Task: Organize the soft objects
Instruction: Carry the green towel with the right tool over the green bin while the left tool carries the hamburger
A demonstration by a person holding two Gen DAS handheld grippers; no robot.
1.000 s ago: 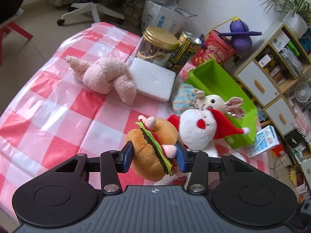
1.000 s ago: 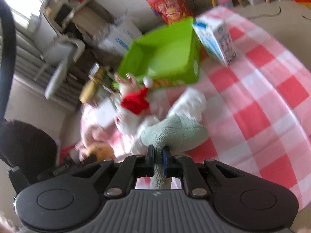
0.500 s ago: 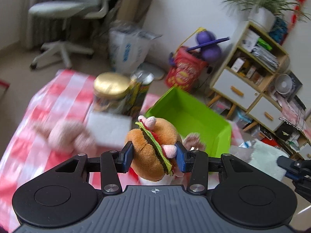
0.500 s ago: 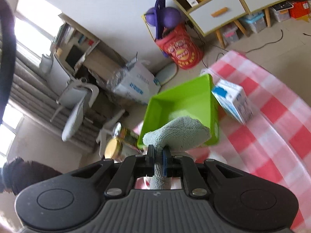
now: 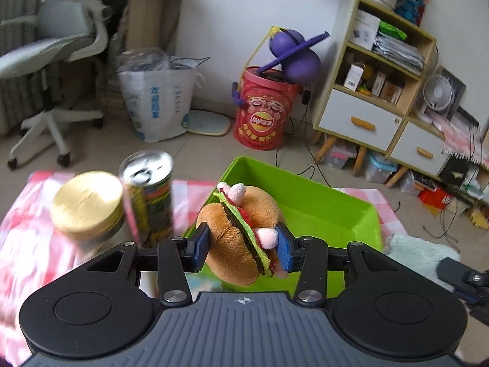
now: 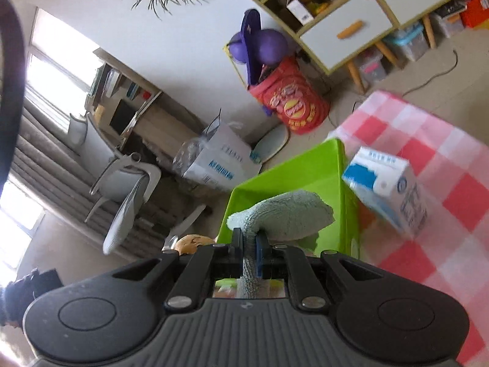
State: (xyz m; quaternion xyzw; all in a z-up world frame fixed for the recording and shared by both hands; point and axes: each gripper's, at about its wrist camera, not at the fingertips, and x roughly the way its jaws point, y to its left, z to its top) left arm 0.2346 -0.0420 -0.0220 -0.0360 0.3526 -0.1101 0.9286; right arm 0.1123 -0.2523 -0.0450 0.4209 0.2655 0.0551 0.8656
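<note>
My left gripper (image 5: 242, 246) is shut on a plush hamburger (image 5: 241, 232) and holds it in the air at the near left edge of the green bin (image 5: 321, 205). My right gripper (image 6: 250, 249) is shut on a pale green fluffy cloth (image 6: 284, 217) and holds it above the near side of the same green bin (image 6: 293, 174). The cloth (image 5: 421, 255) and part of the right gripper show at the right edge of the left wrist view. The hamburger's top (image 6: 192, 241) peeks in at the left of the right wrist view. The bin's inside looks bare where visible.
A gold-lidded jar (image 5: 87, 203) and a tall can (image 5: 149, 192) stand left of the bin on the red-checked tablecloth (image 6: 443, 159). A blue-and-white carton (image 6: 388, 189) lies right of the bin. Beyond the table are a red bucket (image 5: 262, 113), a cabinet and an office chair.
Both grippers have risen from the table and moved toward the green bin with their loads. The other plush toys and the white sponge have dropped out of view.
</note>
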